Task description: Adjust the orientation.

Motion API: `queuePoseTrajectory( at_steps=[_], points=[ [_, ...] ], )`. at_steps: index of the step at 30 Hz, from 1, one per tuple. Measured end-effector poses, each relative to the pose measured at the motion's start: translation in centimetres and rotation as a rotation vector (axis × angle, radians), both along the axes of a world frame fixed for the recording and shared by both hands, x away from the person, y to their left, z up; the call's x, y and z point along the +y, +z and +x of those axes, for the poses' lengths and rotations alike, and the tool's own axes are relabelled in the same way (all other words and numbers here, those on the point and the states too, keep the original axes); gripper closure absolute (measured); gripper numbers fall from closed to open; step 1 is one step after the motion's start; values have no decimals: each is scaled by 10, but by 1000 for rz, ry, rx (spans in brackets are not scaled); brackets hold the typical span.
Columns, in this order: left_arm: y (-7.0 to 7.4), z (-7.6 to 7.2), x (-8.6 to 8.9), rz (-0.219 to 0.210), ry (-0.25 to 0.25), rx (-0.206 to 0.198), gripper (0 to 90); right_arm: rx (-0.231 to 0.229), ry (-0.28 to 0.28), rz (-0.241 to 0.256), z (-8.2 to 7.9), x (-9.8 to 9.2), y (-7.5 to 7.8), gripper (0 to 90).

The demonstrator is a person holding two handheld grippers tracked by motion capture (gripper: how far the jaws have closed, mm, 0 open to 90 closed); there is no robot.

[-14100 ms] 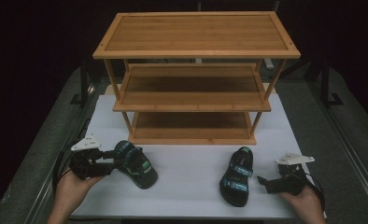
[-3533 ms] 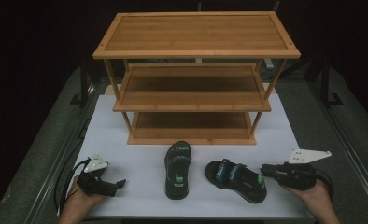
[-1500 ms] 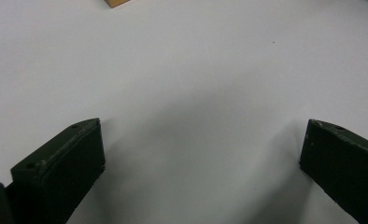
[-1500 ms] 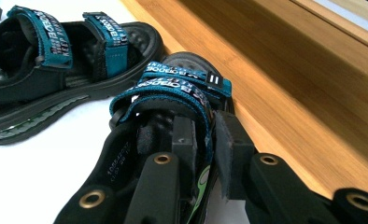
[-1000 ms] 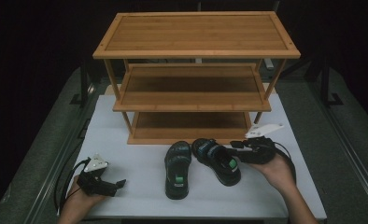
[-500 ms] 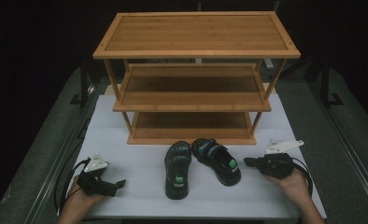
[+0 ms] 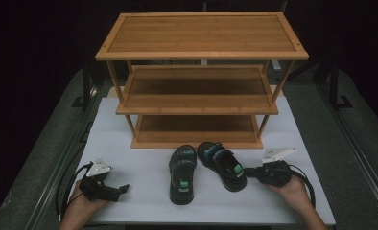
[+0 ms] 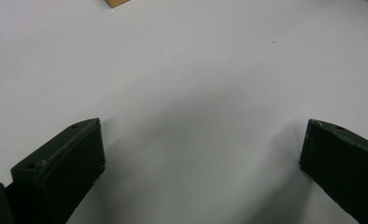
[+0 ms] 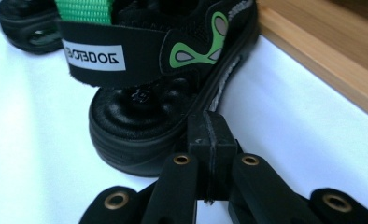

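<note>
Two black sandals with green trim sit side by side on the white table, toes toward the three-tier bamboo shoe rack (image 7: 200, 96). The right sandal (image 7: 222, 165) lies angled; the right tool (image 7: 248, 170), jaws pressed together, touches its heel, probably nudging it straight beside the left sandal (image 7: 182, 174). The left tool (image 7: 122, 188) rests wide open, empty, well apart.

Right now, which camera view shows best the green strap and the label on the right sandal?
The right gripper view: the right sandal is close, so its green strap and white label are clear. In the high view the sandal is small, the label unreadable. The left gripper view looks at the white table.
</note>
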State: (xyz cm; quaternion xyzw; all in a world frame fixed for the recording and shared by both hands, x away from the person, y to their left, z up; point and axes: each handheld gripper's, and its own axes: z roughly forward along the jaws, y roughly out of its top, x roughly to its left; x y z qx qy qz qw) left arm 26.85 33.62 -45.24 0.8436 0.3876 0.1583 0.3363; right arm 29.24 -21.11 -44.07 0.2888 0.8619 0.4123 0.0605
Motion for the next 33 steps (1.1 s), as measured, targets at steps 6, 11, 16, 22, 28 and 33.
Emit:
queuePoseTrajectory(
  at_steps=[6,11,16,22,28,33],
  points=[
    [0,0,0,0,0,0,0,31,56,26,-7,8,0,897],
    [0,0,0,0,0,0,0,37,131,24,-14,27,1,896],
    [0,0,0,0,0,0,0,10,123,23,-14,26,7,858],
    [0,0,0,0,-1,1,0,-32,33,145,2,9,35,692],
    [0,0,0,-2,1,-1,0,-66,52,138,19,24,53,639],
    [0,0,0,-2,0,0,0,-61,68,128,36,39,51,628]
  ],
)
